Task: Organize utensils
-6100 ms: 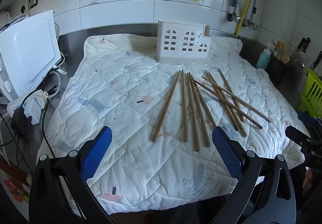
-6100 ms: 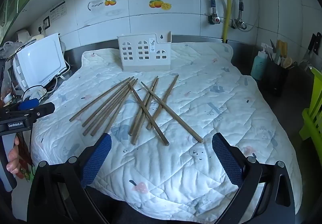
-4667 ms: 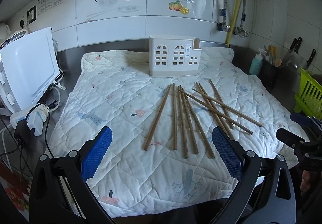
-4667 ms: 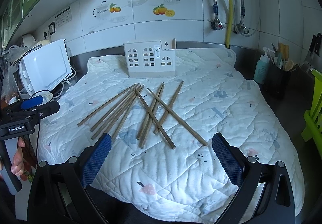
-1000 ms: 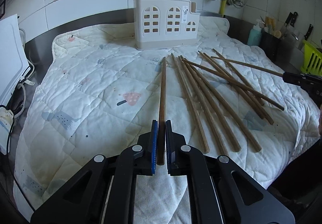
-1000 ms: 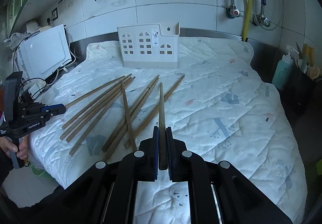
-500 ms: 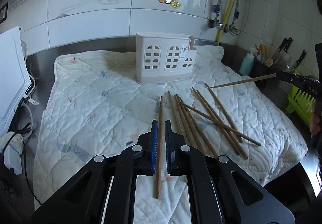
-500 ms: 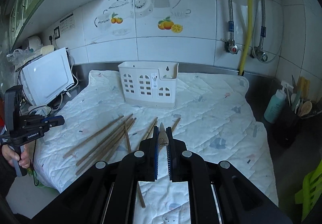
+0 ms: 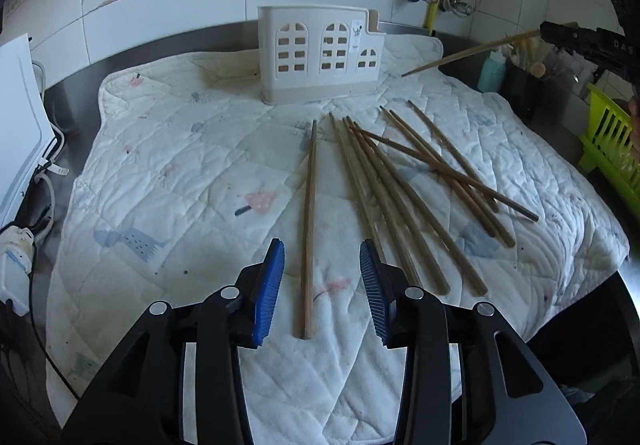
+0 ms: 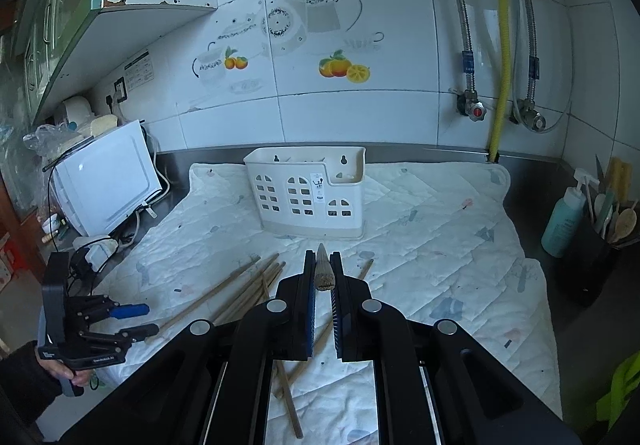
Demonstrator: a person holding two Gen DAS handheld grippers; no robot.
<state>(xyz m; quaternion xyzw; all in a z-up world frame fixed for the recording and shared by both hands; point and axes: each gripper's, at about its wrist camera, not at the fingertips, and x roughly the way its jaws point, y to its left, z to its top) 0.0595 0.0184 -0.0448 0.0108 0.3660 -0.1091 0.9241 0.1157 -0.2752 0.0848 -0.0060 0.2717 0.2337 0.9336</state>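
Between the parted blue pads of the left gripper, whose jaws have just been opening, a single wooden chopstick lies free on the quilted mat, touched by neither pad. Its long axis runs straight away from the gripper, near end just ahead of the fingers and far end pointing toward the white utensil holder standing upright at the back of the mat. To its right, the remaining chopsticks fan out on the mat, some crossing one another, also angled toward the holder. Off to the side, the right gripper is clamped narrowly on another chopstick, held clear above the mat. Seen from the left wrist, that raised stick slants slightly downward, its free tip aimed at the holder's right end.
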